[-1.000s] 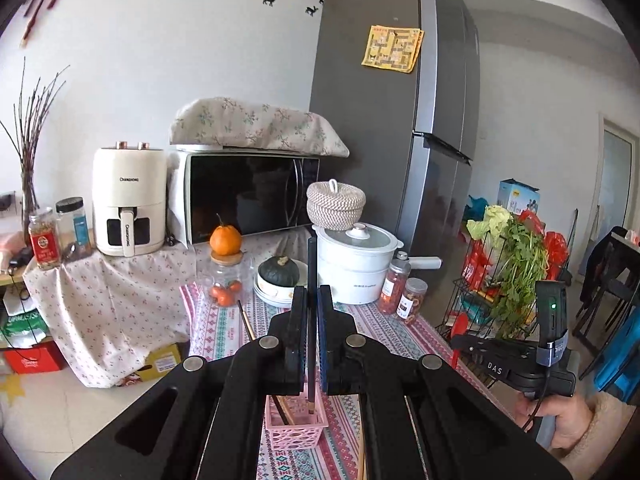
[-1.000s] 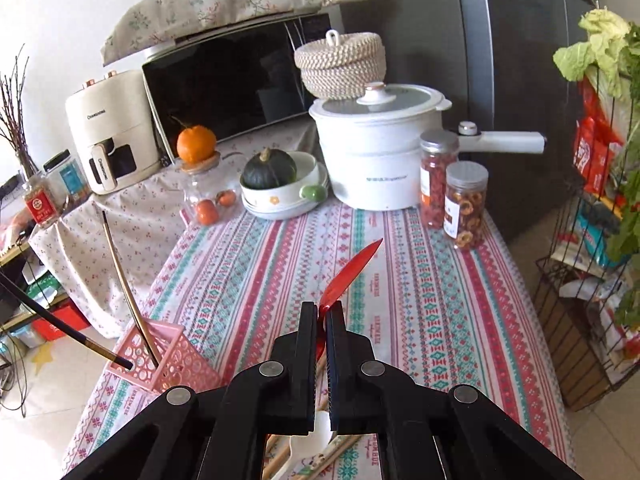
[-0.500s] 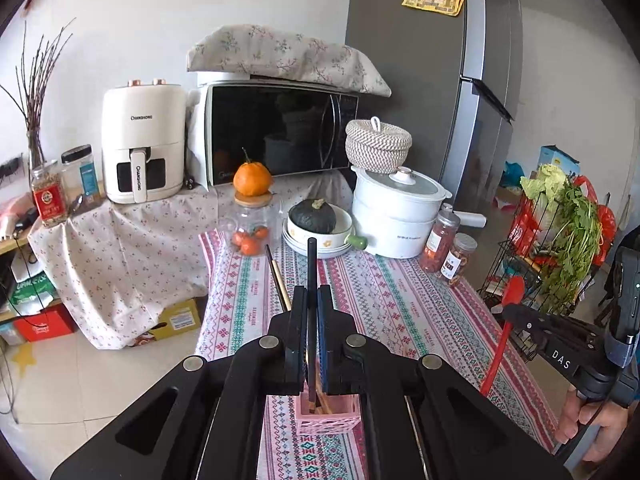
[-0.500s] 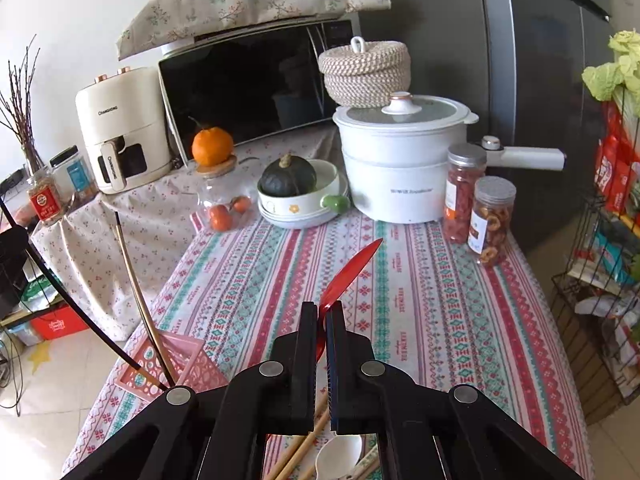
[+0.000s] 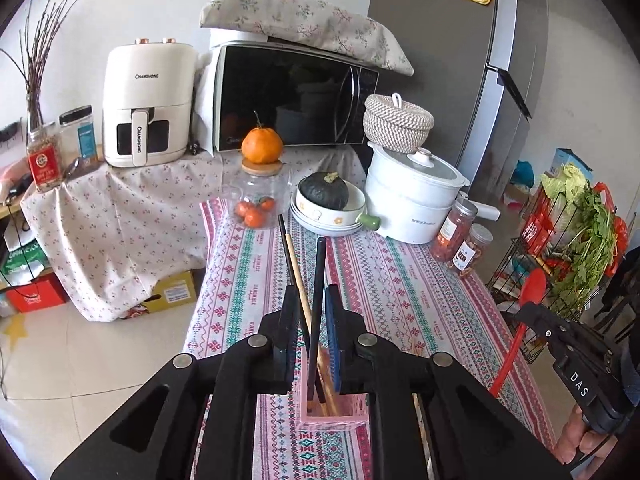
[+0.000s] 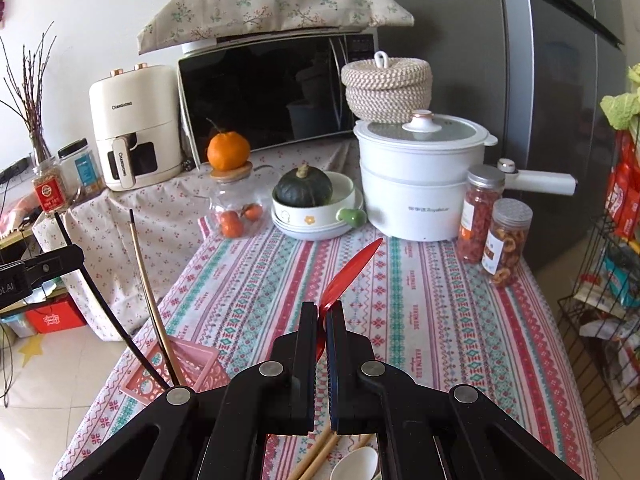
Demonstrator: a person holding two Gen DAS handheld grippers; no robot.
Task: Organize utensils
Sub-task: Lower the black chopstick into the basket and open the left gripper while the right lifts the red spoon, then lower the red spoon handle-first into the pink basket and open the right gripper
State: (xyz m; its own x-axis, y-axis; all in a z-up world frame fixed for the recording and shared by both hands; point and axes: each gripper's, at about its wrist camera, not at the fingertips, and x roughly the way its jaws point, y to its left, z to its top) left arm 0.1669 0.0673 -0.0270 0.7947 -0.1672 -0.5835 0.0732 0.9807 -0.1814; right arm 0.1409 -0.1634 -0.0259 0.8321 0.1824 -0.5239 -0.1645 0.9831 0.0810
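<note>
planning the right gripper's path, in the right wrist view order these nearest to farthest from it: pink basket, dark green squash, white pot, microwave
From the right gripper, shut on the red spoon:
1. Pink basket, close by at lower left, near the table's edge.
2. Dark green squash, ahead in its bowl, slightly left.
3. White pot, ahead to the right; roughly as far as the squash, too close to call.
4. Microwave, farthest, at the back.

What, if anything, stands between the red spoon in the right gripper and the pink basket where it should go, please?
Nothing on the table blocks the way: bare tablecloth lies between the red spoon and the pink basket. But the left gripper is open over the basket around a dark chopstick standing in it.
</note>
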